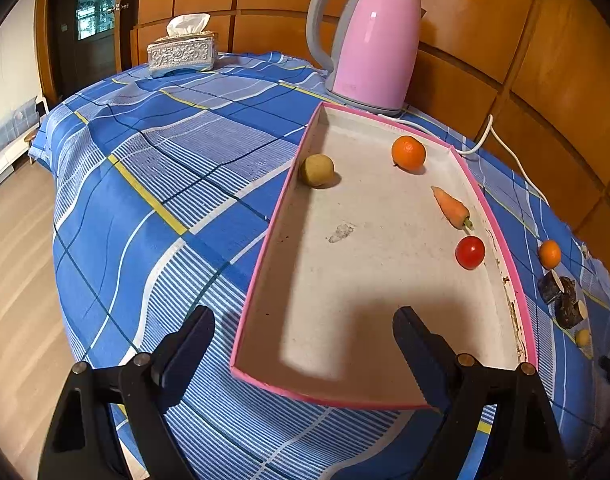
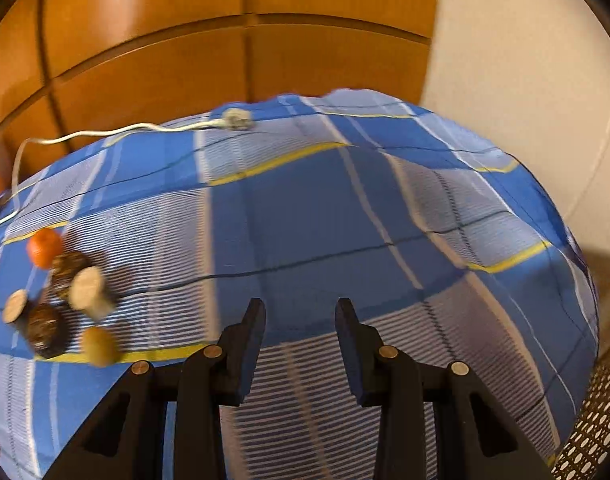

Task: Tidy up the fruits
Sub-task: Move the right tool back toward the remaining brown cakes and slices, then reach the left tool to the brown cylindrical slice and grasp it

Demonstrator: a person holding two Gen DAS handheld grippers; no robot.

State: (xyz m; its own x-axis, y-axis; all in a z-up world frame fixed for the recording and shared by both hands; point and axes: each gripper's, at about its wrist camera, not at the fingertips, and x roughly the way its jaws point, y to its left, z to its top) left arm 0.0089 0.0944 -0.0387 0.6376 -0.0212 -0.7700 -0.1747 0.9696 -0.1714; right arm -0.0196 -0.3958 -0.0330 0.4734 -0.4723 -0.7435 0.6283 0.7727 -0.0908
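**Both grippers empty over the checked cloth**

Left wrist view: my left gripper (image 1: 303,344) gapes wide, holding nothing, straddling the near corner of the pink-rimmed tray (image 1: 265,248). Only here I see the tray's contents: orange (image 1: 408,153), tomato (image 1: 470,252), carrot (image 1: 451,206) with its tip pointing away, towards the kettle (image 1: 369,44).

Right wrist view: my right gripper (image 2: 301,316) is part open and empty above the tablecloth (image 2: 305,216). The loose pile, small orange (image 2: 45,247) included, lies at the left, blurred.

glossy plastic kettle (image 1: 369,44), checked cloth (image 1: 153,184) (matt), polished wood panelling (image 2: 153,52)
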